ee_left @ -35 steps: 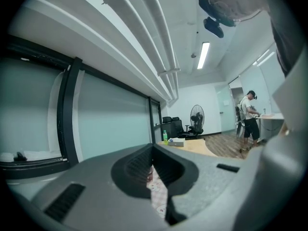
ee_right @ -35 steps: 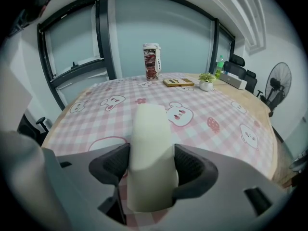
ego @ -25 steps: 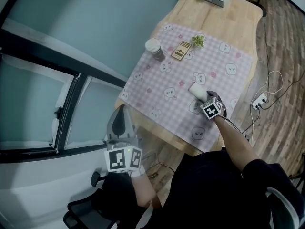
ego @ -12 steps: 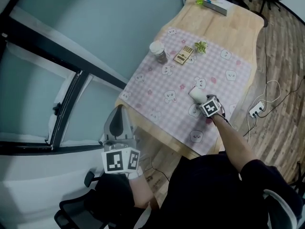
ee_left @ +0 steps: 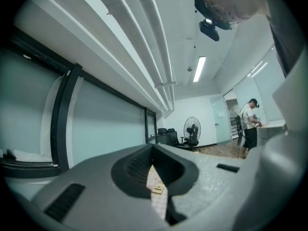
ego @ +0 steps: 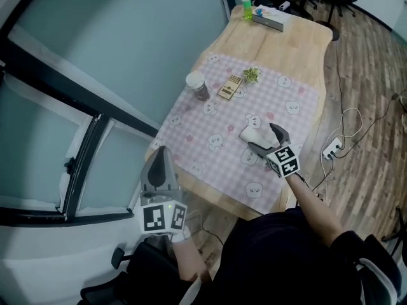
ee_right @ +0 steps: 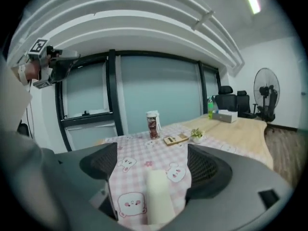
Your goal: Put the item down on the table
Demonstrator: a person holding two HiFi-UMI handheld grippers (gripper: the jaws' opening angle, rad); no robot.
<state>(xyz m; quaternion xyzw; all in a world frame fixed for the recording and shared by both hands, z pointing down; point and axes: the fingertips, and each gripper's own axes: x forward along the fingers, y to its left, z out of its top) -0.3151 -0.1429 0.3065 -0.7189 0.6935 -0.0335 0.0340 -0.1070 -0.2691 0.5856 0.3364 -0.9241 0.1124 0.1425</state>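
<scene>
Now the right tool (ego: 261, 137), jaws opening, straddles the white roll (ego: 248, 133) lying on the checked cloth (ego: 210, 116) by the near edge of the tabletop (ego: 299, 49), while the left tool (ego: 161, 152) is closed.

cloth (ego: 210, 116): pale pink and white check, printed with white bear faces and small pink flowers
item (ee_right: 159, 201): plain cream-white from where I look
table (ego: 280, 49): light honey wood, fine grain
jar (ego: 197, 86): white lid, dark reddish-brown below
flat block (ego: 229, 88): tan, with darker dots
plant (ego: 252, 75): green leaves
bottle (ego: 247, 4): bright green
floor (ego: 369, 75): brown planks
window frame (ego: 63, 81): black
my clothing (ego: 273, 259): black
</scene>
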